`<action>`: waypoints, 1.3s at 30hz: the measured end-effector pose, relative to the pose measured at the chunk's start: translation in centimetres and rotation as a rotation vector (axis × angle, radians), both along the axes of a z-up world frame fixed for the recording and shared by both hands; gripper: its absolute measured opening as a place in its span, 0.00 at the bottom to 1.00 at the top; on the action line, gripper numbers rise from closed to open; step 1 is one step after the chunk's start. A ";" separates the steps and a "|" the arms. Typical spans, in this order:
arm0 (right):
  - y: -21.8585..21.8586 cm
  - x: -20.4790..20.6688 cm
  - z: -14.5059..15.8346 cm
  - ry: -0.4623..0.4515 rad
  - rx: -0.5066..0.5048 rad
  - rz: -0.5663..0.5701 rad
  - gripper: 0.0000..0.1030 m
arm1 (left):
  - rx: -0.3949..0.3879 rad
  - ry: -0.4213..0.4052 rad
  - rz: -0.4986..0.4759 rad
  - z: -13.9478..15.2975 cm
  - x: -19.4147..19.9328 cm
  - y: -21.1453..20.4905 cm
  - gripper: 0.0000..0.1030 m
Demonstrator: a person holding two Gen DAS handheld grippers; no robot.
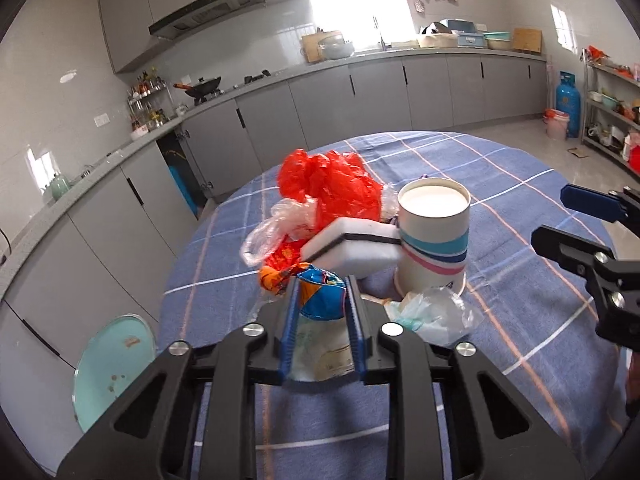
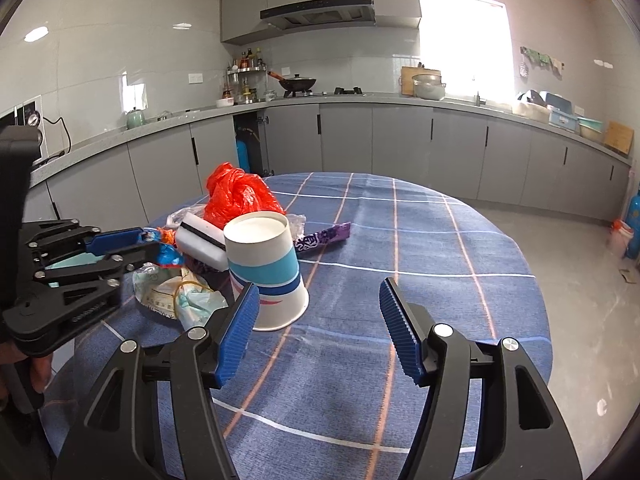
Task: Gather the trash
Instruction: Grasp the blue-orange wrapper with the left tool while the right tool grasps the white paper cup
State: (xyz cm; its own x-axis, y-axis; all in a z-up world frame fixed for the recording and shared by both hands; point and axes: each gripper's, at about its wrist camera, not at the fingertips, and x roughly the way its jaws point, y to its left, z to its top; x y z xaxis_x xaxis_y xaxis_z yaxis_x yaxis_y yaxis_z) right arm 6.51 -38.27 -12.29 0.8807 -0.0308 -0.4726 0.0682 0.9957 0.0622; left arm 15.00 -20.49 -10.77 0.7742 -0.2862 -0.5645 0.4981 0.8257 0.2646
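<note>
A pile of trash lies on the blue checked tablecloth (image 1: 500, 216): a red plastic bag (image 1: 324, 188), a white sponge with a black band (image 1: 352, 246), an upside-down striped paper cup (image 1: 434, 236), clear plastic and a crumpled wrapper (image 1: 432, 314). My left gripper (image 1: 322, 292) is shut on a blue and orange snack wrapper (image 1: 320, 298) at the near side of the pile. My right gripper (image 2: 316, 312) is open and empty just right of the cup (image 2: 266, 272). A purple wrapper (image 2: 324, 236) lies behind the cup. The left gripper also shows in the right wrist view (image 2: 148, 242).
The round table stands in a kitchen with grey cabinets (image 2: 400, 148) along the walls. A pale green stool (image 1: 114, 364) stands at the table's left edge. A blue gas cylinder (image 1: 567, 104) and a metal shelf rack (image 1: 612, 112) stand at the far right.
</note>
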 end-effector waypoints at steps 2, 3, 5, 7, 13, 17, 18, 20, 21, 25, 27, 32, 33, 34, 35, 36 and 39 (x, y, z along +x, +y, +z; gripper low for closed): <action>0.4 0.5 0.1 0.004 0.005 0.011 0.61 | -0.013 -0.010 0.014 0.4 0.0 1.1 0.19; 0.5 0.7 0.2 0.004 0.007 0.017 0.64 | -0.018 -0.016 0.027 0.6 0.0 1.9 0.19; 1.0 1.4 0.3 0.009 0.008 0.033 0.66 | -0.034 -0.028 0.045 1.2 -0.2 2.8 0.18; 1.5 2.1 0.5 0.010 0.012 0.048 0.66 | -0.047 -0.051 0.061 1.9 -0.4 3.8 0.17; 2.9 5.2 1.1 0.036 0.029 0.067 0.70 | -0.108 -0.091 0.095 4.2 -0.2 5.9 0.17; 3.0 7.2 1.0 0.072 0.046 0.037 0.70 | -0.129 -0.101 0.098 4.8 -0.4 6.8 0.17; 3.0 7.5 0.9 0.081 0.048 0.031 0.70 | -0.130 -0.103 0.095 5.0 -0.5 6.9 0.17; 3.1 8.2 0.5 0.097 0.060 0.037 0.70 | -0.136 -0.110 0.087 5.2 -0.9 7.0 0.17; 3.1 8.3 0.4 0.102 0.053 0.035 0.70 | -0.136 -0.109 0.084 5.3 -0.8 7.1 0.17; 3.2 8.5 0.1 0.114 0.059 0.039 0.52 | -0.137 -0.111 0.084 5.2 -1.2 7.7 0.17; 3.1 8.4 0.0 0.113 0.057 0.043 0.52 | -0.137 -0.118 0.090 5.4 -1.4 8.0 0.17; 3.1 7.6 0.7 0.078 0.039 0.031 0.52 | -0.139 -0.141 0.104 5.9 -1.6 8.6 0.16; 3.1 7.4 1.0 0.065 0.036 0.025 0.52 | -0.139 -0.143 0.108 6.0 -1.6 8.8 0.16; 3.1 7.2 1.5 0.051 0.029 0.019 0.52 | -0.139 -0.149 0.116 6.1 -1.5 9.0 0.16; 3.1 6.9 1.9 0.036 0.019 0.016 0.52 | -0.140 -0.153 0.123 6.1 -1.5 9.2 0.16; 3.2 6.8 2.3 0.023 0.013 0.016 0.52 | -0.142 -0.155 0.128 6.2 -1.4 9.4 0.16; 3.7 6.8 3.5 -0.001 0.009 0.027 0.52 | -0.150 -0.164 0.137 6.6 -1.5 10.1 0.16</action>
